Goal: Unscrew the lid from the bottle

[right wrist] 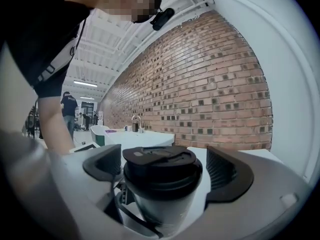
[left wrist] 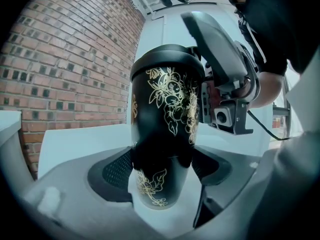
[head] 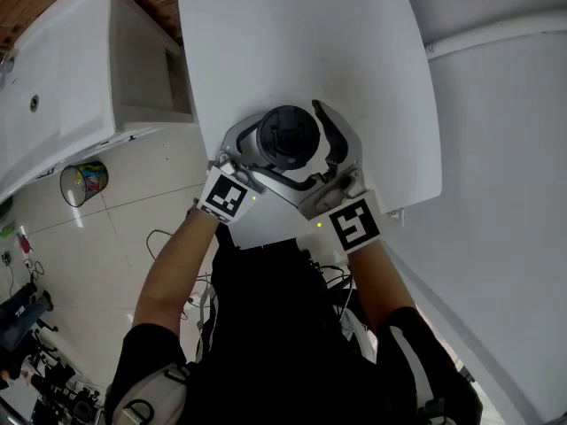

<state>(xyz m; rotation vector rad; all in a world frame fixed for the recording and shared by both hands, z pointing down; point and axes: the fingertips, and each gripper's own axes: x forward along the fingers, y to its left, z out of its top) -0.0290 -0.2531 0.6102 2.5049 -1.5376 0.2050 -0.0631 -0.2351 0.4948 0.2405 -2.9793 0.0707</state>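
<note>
By the table edge, left claw grips bottle; right claw gapes around lid.

open tabletop beyond, bottle blocking centre

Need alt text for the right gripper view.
The black lid of the bottle sits between the wide-open jaws of the right hand-held gripper, with a gap showing on each side. A brick wall rises behind, and a person's arm shows at the left.
</note>
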